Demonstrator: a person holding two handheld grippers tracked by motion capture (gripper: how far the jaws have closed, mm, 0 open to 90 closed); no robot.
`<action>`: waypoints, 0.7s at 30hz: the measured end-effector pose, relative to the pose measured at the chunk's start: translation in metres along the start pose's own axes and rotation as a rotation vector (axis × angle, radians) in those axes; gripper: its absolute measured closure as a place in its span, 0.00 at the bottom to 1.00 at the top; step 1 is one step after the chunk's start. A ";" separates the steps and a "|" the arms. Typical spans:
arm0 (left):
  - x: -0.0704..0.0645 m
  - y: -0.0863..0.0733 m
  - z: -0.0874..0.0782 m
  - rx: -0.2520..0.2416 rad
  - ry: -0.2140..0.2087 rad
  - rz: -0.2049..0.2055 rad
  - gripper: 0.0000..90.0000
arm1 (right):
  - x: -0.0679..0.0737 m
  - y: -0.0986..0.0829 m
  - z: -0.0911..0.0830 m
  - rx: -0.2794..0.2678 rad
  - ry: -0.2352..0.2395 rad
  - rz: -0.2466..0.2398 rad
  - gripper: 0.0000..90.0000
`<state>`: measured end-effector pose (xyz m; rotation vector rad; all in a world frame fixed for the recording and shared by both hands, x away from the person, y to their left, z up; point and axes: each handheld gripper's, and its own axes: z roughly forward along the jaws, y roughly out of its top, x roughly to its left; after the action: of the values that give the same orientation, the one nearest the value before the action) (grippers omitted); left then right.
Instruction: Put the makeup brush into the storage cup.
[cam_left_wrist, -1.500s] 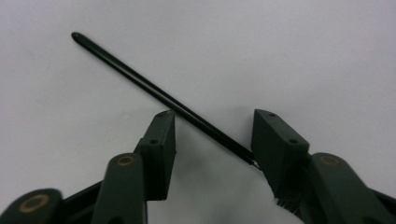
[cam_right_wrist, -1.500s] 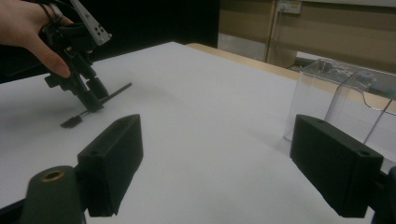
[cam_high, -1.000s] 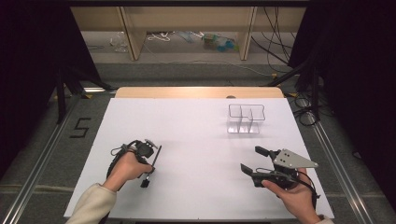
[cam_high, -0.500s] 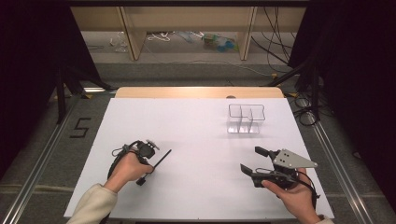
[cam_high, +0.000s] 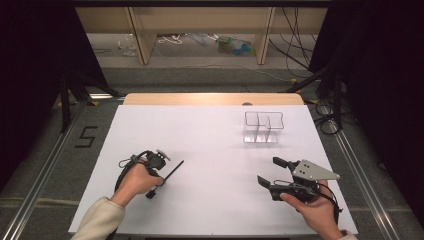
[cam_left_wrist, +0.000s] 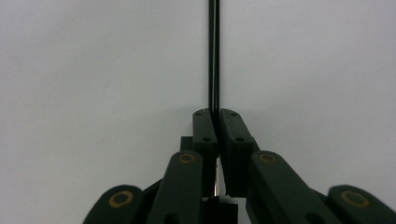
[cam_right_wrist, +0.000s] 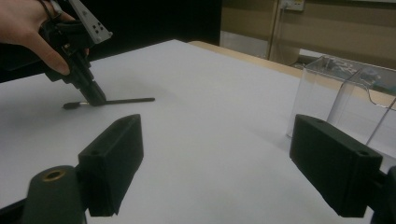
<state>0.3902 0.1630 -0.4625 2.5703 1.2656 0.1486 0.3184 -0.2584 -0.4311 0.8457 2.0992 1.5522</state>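
Observation:
A thin black stick (cam_high: 172, 171) lies low over the white table (cam_high: 210, 150), front left. My left gripper (cam_high: 159, 182) is shut on it near its near end, held by a hand (cam_high: 136, 181). In the left gripper view the stick (cam_left_wrist: 214, 56) runs straight up from between the shut jaws of the left gripper (cam_left_wrist: 215, 114). The right gripper view shows the left gripper (cam_right_wrist: 95, 99) pinching the stick (cam_right_wrist: 130, 100) just above the table top. My right gripper (cam_high: 272, 171) stands open at the front right, nothing between its fingers; it is also open in its own view (cam_right_wrist: 219, 154).
A clear plastic organizer (cam_high: 263, 127) with several compartments stands at the back right of the table, close ahead of the right gripper as the organizer (cam_right_wrist: 345, 88). A wooden strip (cam_high: 210, 98) edges the far side. Beyond lie shelves and cables.
The stick's far tip has swung to the right in the left gripper, from nearly straight ahead to a diagonal. The right gripper has stayed put.

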 end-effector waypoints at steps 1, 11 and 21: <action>0.000 0.000 0.000 -0.001 -0.003 0.003 0.96 | 0.000 0.000 0.000 0.002 0.007 0.000 0.21; -0.007 0.000 -0.011 -0.079 0.009 0.020 0.96 | 0.000 0.000 0.000 0.003 -0.003 -0.006 0.21; -0.013 0.001 -0.021 -0.127 0.012 0.077 0.96 | -0.001 -0.001 0.001 -0.017 -0.012 -0.023 0.21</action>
<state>0.3780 0.1563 -0.4419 2.5138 1.1239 0.2524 0.3196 -0.2582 -0.4320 0.8197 2.0768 1.5473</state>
